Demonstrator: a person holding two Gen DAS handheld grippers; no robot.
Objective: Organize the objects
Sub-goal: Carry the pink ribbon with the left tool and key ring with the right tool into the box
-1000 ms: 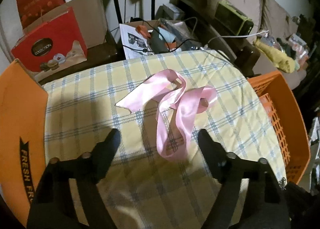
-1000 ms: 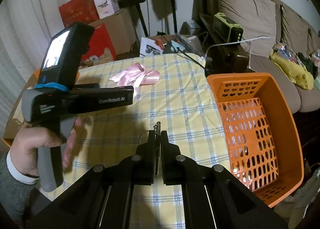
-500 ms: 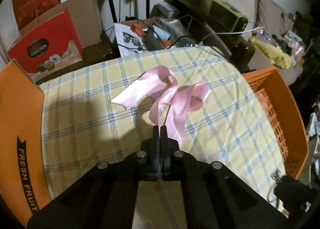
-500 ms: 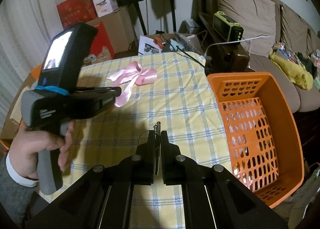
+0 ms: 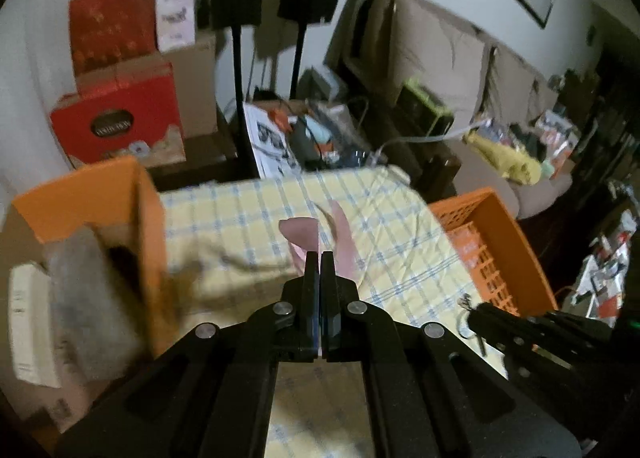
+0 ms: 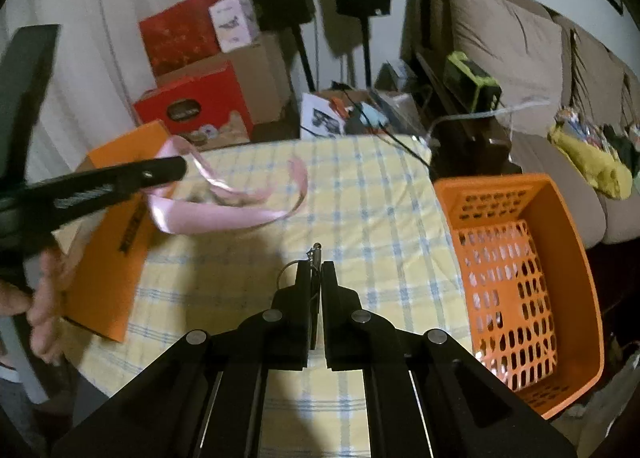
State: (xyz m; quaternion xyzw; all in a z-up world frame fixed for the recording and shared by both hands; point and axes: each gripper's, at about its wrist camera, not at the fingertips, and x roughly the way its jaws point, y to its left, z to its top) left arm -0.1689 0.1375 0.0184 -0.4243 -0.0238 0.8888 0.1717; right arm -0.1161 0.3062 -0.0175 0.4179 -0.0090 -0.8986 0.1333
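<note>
My left gripper (image 5: pixel 320 255) is shut on a pink satin ribbon (image 5: pixel 305 235) and holds it above the yellow checked tablecloth (image 5: pixel 248 226). In the right wrist view the left gripper (image 6: pixel 178 170) reaches in from the left, and the ribbon (image 6: pixel 224 218) hangs from it in loose loops over the cloth, beside the orange cardboard box (image 6: pixel 112 266). A person's hand (image 6: pixel 44 298) holds that gripper. My right gripper (image 6: pixel 316 264) is shut on a small metal piece with a wire ring (image 6: pixel 316 252), above the middle of the table.
An orange plastic basket (image 6: pixel 560 202) stands at the table's right edge. The orange cardboard box (image 5: pixel 100 194) is open at the left edge, with grey and white items inside. Red boxes (image 6: pixel 192 106), speaker stands, cables and a sofa (image 6: pixel 520 42) lie beyond the table.
The left gripper closed on the ribbon's tail, then rose and swung left toward the cardboard box, pulling the ribbon off the cloth. The right gripper kept its grip and rose slightly.
</note>
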